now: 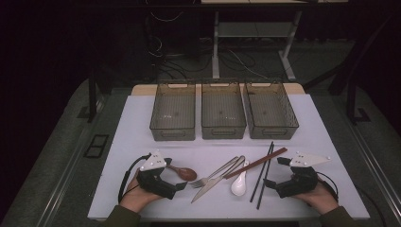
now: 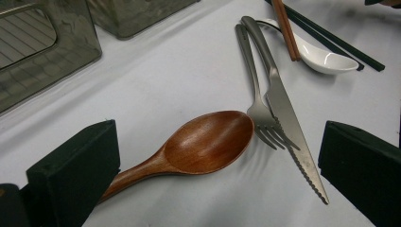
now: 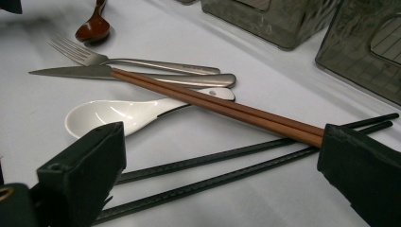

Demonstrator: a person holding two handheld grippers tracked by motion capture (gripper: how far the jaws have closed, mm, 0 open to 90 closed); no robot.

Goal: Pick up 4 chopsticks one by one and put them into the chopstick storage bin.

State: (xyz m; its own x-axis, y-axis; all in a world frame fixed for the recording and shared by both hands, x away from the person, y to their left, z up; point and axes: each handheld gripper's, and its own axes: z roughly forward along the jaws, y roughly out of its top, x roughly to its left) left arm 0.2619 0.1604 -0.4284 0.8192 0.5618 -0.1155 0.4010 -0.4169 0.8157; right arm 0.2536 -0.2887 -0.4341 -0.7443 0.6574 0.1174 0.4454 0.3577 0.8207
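A wooden spoon [image 1: 185, 173] [image 2: 208, 142] lies on the white table [image 1: 142, 123], its bowl between the jaws of my open left gripper [image 1: 175, 175] [image 2: 220, 128] and its handle running under one jaw. To its right lie a steel fork [image 1: 215, 171] [image 2: 257, 106] and a knife [image 1: 213, 183] [image 2: 288, 118], touching each other. A white ceramic spoon [image 1: 239, 185] [image 3: 118, 116] lies under a pair of brown chopsticks [image 1: 256, 163] [image 3: 222, 105]. Two black chopsticks [image 1: 263, 174] [image 3: 222, 168] run between the jaws of my open right gripper [image 1: 275, 173] [image 3: 224, 131]. Neither gripper holds anything.
Three see-through grey bins [image 1: 173, 112] [image 1: 223, 112] [image 1: 270, 111] stand side by side at the back of the table, with nothing in them. A desk frame and cables stand on the floor beyond the table.
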